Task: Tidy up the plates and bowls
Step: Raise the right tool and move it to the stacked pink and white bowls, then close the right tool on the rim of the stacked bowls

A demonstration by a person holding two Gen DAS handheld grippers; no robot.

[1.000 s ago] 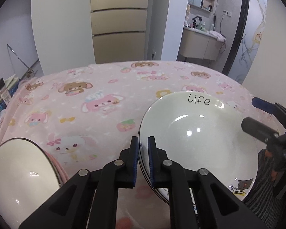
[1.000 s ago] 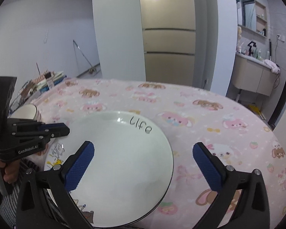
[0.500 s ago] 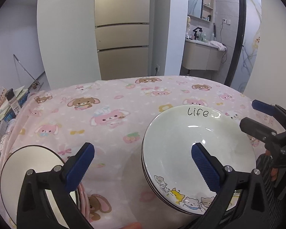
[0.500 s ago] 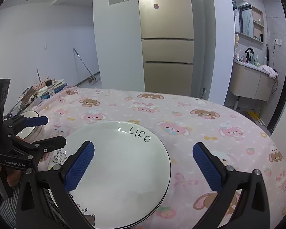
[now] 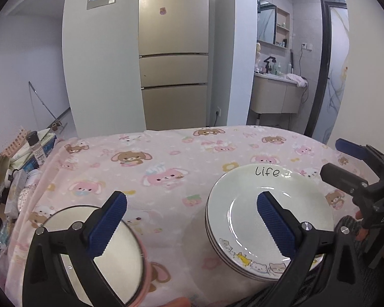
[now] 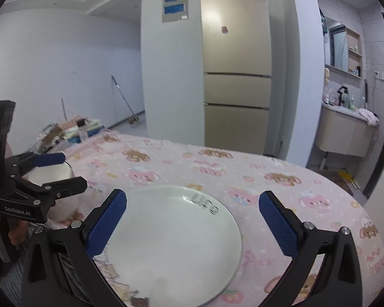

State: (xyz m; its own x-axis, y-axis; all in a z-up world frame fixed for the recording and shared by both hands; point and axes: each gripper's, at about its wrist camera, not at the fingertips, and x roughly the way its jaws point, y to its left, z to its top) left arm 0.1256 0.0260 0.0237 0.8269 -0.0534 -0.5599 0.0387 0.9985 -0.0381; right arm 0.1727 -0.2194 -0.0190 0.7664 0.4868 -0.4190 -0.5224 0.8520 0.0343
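1. The left gripper [image 5: 192, 225] stands wide open and holds nothing; its blue ribbed pads [image 5: 107, 223] are far apart, above the near edge of the table.
2. The right gripper [image 6: 192, 223] is likewise spread wide and grips nothing, with the plates lying below and between its fingers.
3. The stack of plates [image 5: 243, 220] rests on the pink tablecloth [image 5: 166, 158] at the near right of the table. The top plate is white, with "Life" handwritten in black on its far rim and small cartoon animals printed along its near rim.
4. In the right wrist view the same writing on the plates [image 6: 179, 243] is blurred but still legible as "Life".
5. A white bowl [image 5: 125, 263] with a pink outside sits near the table's near left corner, well apart from the plates, partly behind the left gripper's left finger.
6. The tablecloth is printed with cartoon bunnies, bears and strawberries.
7. The left gripper's body, seen from the right wrist view, carries the white label "GenRobot.AI"; the right gripper [image 5: 345, 163], seen from the left wrist view, shows the letters "DAS", the rest cut off.
8. A tall beige fridge [image 6: 236, 76] stands behind the table; the small labels at its top are too small to read.
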